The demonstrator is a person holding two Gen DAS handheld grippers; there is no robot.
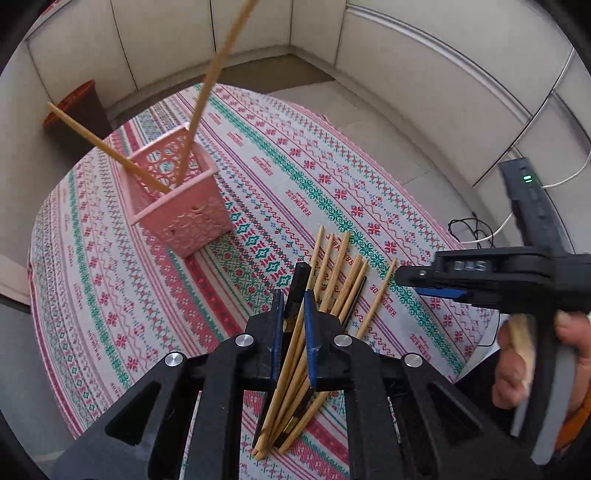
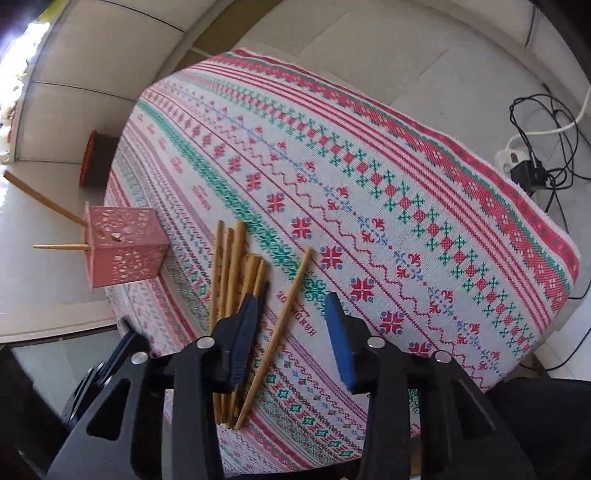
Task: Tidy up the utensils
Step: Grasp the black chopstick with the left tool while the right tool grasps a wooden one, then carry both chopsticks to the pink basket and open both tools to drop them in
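Observation:
Several wooden chopsticks (image 1: 334,275) lie in a loose fan on the patterned tablecloth (image 1: 258,177); they also show in the right wrist view (image 2: 236,266). A pink perforated basket (image 1: 177,199) stands upright at the table's left with two chopsticks (image 1: 205,96) leaning in it; it also shows in the right wrist view (image 2: 123,247). My left gripper (image 1: 293,299) is over the near ends of the pile, jaws narrowly apart around some sticks. My right gripper (image 2: 291,306) is open, straddling one separate chopstick (image 2: 284,325) on the cloth. It also shows from the side in the left wrist view (image 1: 402,277).
A brown bin with an orange rim (image 1: 74,107) stands on the floor beyond the table's left edge. Cables and a power adapter (image 2: 528,170) lie on the floor at the right. White panelled walls (image 1: 258,26) surround the table.

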